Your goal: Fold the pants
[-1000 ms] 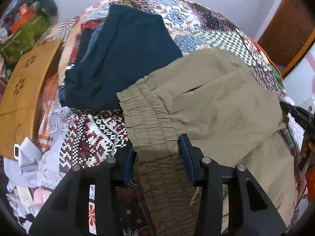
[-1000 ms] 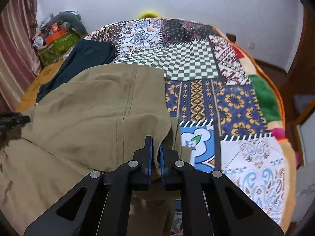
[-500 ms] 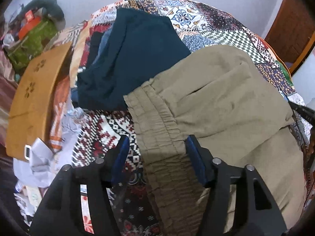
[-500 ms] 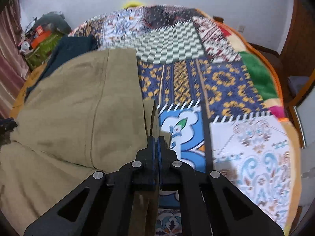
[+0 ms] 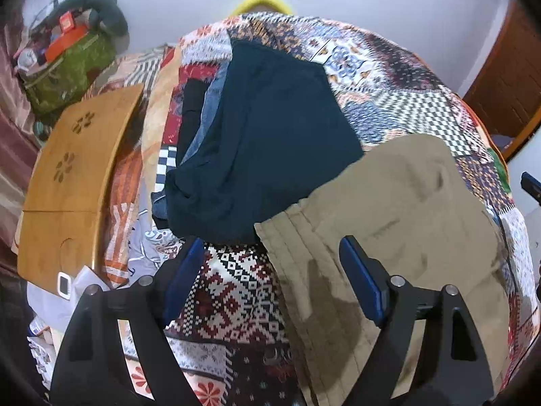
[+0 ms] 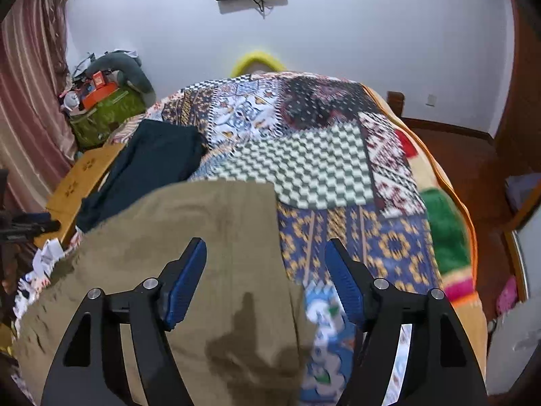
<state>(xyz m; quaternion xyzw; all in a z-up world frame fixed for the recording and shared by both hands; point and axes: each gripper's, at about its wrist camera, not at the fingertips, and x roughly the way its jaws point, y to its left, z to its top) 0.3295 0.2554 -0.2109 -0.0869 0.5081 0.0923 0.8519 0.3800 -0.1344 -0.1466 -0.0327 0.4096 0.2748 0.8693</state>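
Observation:
Khaki pants (image 5: 399, 223) lie folded on the patchwork bedspread (image 5: 389, 77), their elastic waistband toward my left gripper. My left gripper (image 5: 270, 270) is open and empty, raised above the waistband edge, one finger over the pants and one over the bedspread. In the right wrist view the pants (image 6: 189, 247) fill the lower left. My right gripper (image 6: 265, 277) is open and empty above the pants' right edge.
A folded dark teal garment (image 5: 270, 142) lies on other clothes just beyond the pants. A wooden lap table (image 5: 71, 182) stands at the bed's left side. A green bag (image 6: 104, 115) with clutter sits by the wall. The bedspread (image 6: 338, 169) stretches right of the pants.
Both grippers have let go of the pants, opened wide and lifted back. The pants now lie flat on the bed.

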